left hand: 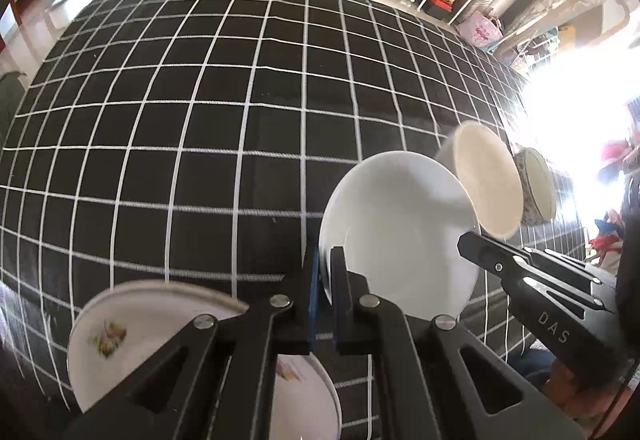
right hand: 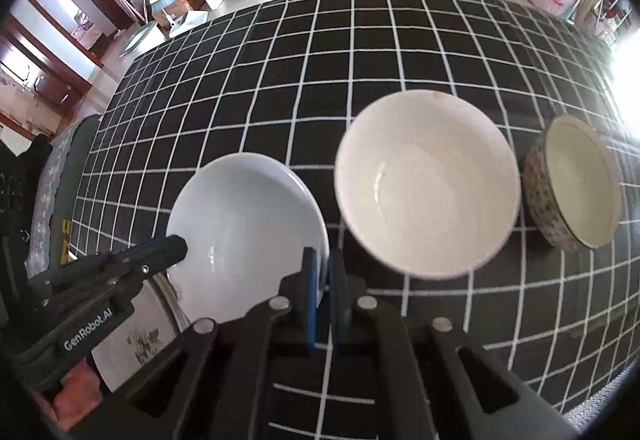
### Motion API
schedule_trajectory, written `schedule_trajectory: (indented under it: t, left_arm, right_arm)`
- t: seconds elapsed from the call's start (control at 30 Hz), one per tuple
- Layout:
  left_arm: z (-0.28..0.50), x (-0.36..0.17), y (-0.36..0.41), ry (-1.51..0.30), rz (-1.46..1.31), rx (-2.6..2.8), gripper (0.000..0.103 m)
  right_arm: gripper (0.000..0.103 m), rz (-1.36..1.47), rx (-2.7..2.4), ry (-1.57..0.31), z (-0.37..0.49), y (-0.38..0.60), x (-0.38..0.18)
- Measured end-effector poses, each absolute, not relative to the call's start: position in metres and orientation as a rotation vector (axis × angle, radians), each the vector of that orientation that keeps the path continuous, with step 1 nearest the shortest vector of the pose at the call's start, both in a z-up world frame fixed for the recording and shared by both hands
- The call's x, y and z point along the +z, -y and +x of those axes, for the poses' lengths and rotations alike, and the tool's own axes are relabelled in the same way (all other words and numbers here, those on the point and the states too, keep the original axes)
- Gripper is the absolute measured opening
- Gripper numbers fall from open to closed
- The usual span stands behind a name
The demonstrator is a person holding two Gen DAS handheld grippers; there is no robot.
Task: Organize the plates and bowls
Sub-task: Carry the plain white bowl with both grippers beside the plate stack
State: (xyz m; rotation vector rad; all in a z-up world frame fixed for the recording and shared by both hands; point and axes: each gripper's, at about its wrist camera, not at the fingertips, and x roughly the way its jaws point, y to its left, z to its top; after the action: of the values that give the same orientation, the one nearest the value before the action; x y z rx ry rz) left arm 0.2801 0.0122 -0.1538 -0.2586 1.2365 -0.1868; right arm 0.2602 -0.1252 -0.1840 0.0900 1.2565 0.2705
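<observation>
White plate [left hand: 400,224] pinched at opposite rims by left gripper [left hand: 325,292] and right gripper [right hand: 322,296], only right wrist view showing cream bowl's [right hand: 428,179] hollow, patterned bowl [right hand: 572,179] beyond, floral plate [left hand: 132,336] under plate's left, checked cloth [left hand: 200,119] beneath.

The tablecloth [right hand: 400,51] is black, crossed by thin white lines into a grid of squares. The deep plate [right hand: 244,224] is plain glossy white with a faint bluish cast. The large bowl [right hand: 428,183] is cream inside, with no pattern showing. The small bowl [right hand: 576,179], nearest the cloth's right edge, has a cream interior and a speckled pinkish outer wall. The flat plate [left hand: 132,336] is white with a small yellow-green floral motif. Both grippers are black with blue pads [left hand: 314,300].
</observation>
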Motion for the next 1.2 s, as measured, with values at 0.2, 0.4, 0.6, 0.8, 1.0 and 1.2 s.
schedule_trajectory:
  t: [0.2,0.4,0.6,0.8,1.0,1.2]
  left_arm:
    - [0.256,-0.149,0.005,-1.252,-0.241,-0.204,0.004]
    - [0.234,-0.150,0.026,-1.258,-0.202,-0.223,0.004]
    - [0.218,-0.159,0.033,-1.286,-0.212,-0.231,0.004]
    - [0.199,-0.168,0.042,-1.304,-0.197,-0.228,0.005]
    - [0.199,-0.171,0.045,-1.306,-0.187,-0.224,0.005]
    - [0.202,-0.172,0.045,-1.309,-0.191,-0.234,0.005]
  right_arm:
    - [0.008,0.101,0.258,-1.265,0.236,0.142,-0.180]
    - [0.008,0.092,0.235,-1.277,0.206,0.154,-0.181]
    - [0.008,0.098,0.226,-1.295,0.186,0.160,-0.184]
    - [0.008,0.112,0.219,-1.303,0.173,0.167,-0.189]
    - [0.008,0.122,0.215,-1.307,0.172,0.172,-0.192]
    - [0.008,0.107,0.221,-1.285,0.171,0.170,-0.193]
